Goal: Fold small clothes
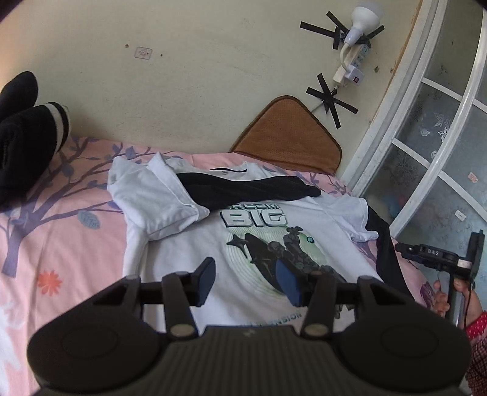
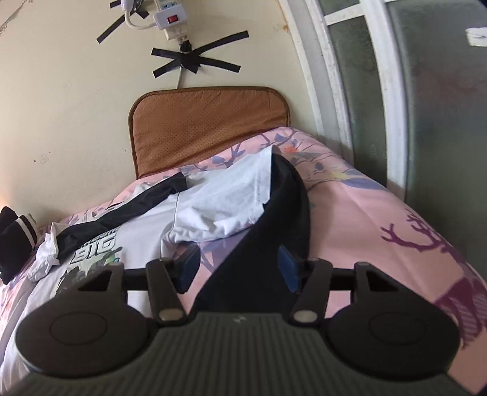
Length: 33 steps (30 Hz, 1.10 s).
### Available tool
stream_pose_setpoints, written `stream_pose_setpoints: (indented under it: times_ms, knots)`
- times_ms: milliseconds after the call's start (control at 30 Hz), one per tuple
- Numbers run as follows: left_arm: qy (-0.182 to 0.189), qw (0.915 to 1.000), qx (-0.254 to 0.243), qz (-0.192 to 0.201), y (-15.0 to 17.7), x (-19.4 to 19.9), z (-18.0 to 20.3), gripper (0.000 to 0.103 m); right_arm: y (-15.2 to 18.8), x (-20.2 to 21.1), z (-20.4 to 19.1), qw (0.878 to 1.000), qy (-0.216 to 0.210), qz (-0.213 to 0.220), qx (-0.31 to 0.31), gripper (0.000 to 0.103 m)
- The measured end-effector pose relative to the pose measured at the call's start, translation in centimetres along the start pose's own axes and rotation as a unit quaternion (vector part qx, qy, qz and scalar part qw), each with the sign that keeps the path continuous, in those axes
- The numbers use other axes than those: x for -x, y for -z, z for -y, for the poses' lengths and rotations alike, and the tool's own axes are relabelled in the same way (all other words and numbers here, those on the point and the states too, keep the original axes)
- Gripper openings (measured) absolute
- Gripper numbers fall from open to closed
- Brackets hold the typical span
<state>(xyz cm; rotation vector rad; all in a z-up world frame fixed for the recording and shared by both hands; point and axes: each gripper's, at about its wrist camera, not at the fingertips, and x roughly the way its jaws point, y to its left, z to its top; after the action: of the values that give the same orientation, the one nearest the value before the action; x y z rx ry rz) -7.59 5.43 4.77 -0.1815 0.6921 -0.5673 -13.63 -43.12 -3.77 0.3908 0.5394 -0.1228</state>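
Note:
A white T-shirt (image 1: 188,243) with a "DREAM BIG" print lies face up on the pink bedsheet (image 1: 61,243). One white sleeve (image 1: 158,198) is folded in over the chest, and a black sleeve (image 1: 249,189) lies across the print's top. My left gripper (image 1: 246,277) hovers open over the lower part of the print with nothing between its fingers. In the right wrist view the shirt's white sleeve (image 2: 219,207) and a black part (image 2: 274,219) lie at the shirt's right side. My right gripper (image 2: 239,265) stands open above that black cloth, its pads apart from it.
A brown cushion (image 1: 289,137) leans on the wall at the bed's head. Dark folded clothes (image 1: 24,137) sit at the far left. A white-framed glass door (image 1: 441,137) runs along the right. A person's hand (image 1: 456,292) shows at the right edge. Taped cables and a power strip (image 2: 170,18) hang above.

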Motion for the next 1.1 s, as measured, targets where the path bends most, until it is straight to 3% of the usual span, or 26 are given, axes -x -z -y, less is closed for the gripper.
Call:
stream_pose_setpoints:
  times_ms: [33, 100, 133, 167, 200, 267, 367, 433, 533, 700, 767, 800, 867, 900, 933, 1033, 1100]
  knots:
    - [0.001, 1.0, -0.001, -0.002, -0.2, -0.5, 0.0, 0.049, -0.3, -1.0, 0.1, 1.0, 0.006, -0.01, -0.006, 0.072]
    - [0.004, 1.0, -0.001, -0.007, -0.7, -1.6, -0.7, 0.049, -0.8, -3.3, 0.4, 0.999, 0.022, -0.035, -0.017, 0.067]
    - [0.006, 0.9999, 0.001, -0.01, -0.9, -2.1, -1.1, 0.049, -0.9, -3.9, 0.6, 0.998, 0.037, -0.045, -0.008, 0.033]
    - [0.007, 0.9999, 0.002, -0.012, -1.2, -2.6, -1.5, 0.049, -1.0, -4.4, 0.8, 0.997, 0.06, -0.054, 0.008, 0.009]
    - [0.008, 0.9999, 0.002, -0.014, -1.4, -3.2, -1.9, 0.049, -1.4, -4.4, 1.4, 0.996, 0.066, -0.062, 0.008, 0.005]
    - [0.007, 0.9998, 0.004, -0.017, -2.1, -4.2, -2.9, 0.049, -2.8, -3.6, 2.7, 0.996, 0.078, -0.05, -0.016, 0.005]
    - [0.007, 0.9998, 0.012, -0.016, -3.3, -6.2, -4.8, 0.049, -6.2, -1.6, 3.0, 0.996, 0.082, 0.0, -0.043, 0.005]
    - [0.016, 0.9995, 0.026, -0.009, -4.2, -7.3, -6.1, 0.049, -8.9, -0.7, 1.9, 0.997, 0.048, 0.022, -0.063, 0.005]
    - [0.037, 0.9977, 0.055, 0.018, -5.2, -7.9, -8.1, 0.049, -13.0, -0.4, -2.3, 0.996, -0.038, 0.036, -0.075, 0.005]
    - [0.078, 0.9845, 0.134, 0.081, -4.8, -7.5, -12.9, 0.053, -16.9, -2.8, -14.1, 0.988, -0.156, 0.007, -0.019, 0.005]
    - [0.075, 0.9812, 0.163, 0.071, -4.5, -7.6, -15.0, 0.053, -16.9, -5.1, -19.5, 0.981, -0.191, -0.022, 0.014, 0.006]
    - [0.071, 0.981, 0.165, 0.073, -4.5, -7.6, -15.7, 0.053, -16.5, -6.3, -22.0, 0.977, -0.209, -0.039, 0.026, 0.011]
    - [0.051, 0.9805, 0.172, 0.079, -4.5, -7.3, -16.8, 0.053, -15.1, -9.3, -26.9, 0.964, -0.244, -0.088, 0.054, 0.027]
    - [0.043, 0.9782, 0.186, 0.082, -4.5, -7.2, -17.4, 0.053, -14.3, -10.6, -29.0, 0.957, -0.255, -0.115, 0.078, 0.045]
    - [0.047, 0.9755, 0.198, 0.084, -4.5, -7.1, -17.8, 0.053, -13.6, -11.2, -30.2, 0.953, -0.257, -0.126, 0.098, 0.047]
    - [0.069, 0.972, 0.204, 0.095, -4.8, -6.5, -17.7, 0.053, -13.2, -10.8, -30.1, 0.952, -0.259, -0.099, 0.127, 0.047]
    - [0.074, 0.9747, 0.188, 0.095, -4.8, -6.4, -17.1, 0.053, -13.9, -10.6, -27.7, 0.963, -0.237, -0.071, 0.11, 0.047]
